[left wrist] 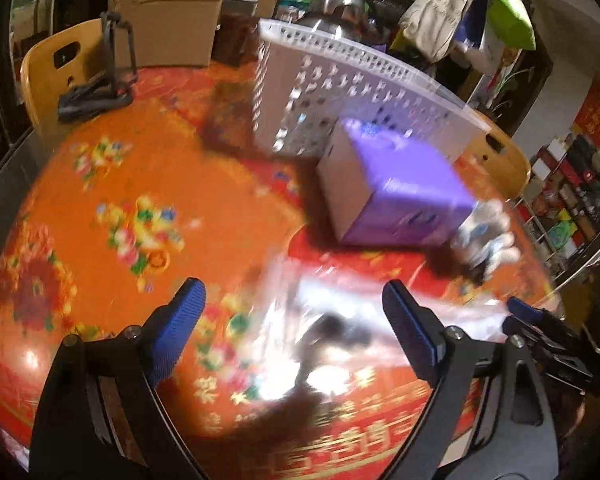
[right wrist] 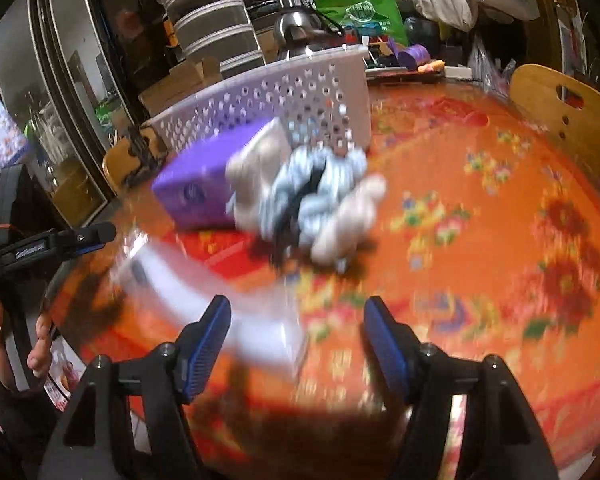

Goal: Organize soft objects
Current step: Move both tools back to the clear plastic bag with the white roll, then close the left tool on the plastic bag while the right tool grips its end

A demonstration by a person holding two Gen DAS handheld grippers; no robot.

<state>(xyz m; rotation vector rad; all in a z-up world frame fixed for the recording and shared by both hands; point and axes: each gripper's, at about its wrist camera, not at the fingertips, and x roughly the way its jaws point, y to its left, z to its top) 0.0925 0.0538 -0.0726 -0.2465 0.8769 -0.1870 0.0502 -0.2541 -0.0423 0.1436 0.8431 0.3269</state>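
With both the left gripper (left wrist: pixel 292 312) and right gripper (right wrist: pixel 298 332) spread wide and empty, the blurred clear bag (left wrist: pixel 332 320) lying near them, short of the purple box (left wrist: pixel 396 184), is best straddled squarely before being lifted toward the far basket (left wrist: pixel 340 76).

A brown cardboard box (left wrist: pixel 168 16) sits at the far edge of the desk (left wrist: pixel 100 216), which has a red and orange flowery cover. Near it stand a wooden chair (left wrist: pixel 56 76) and a shiny metal kettle (left wrist: pixel 338 0). A green bag (right wrist: pixel 364 10) hangs behind.
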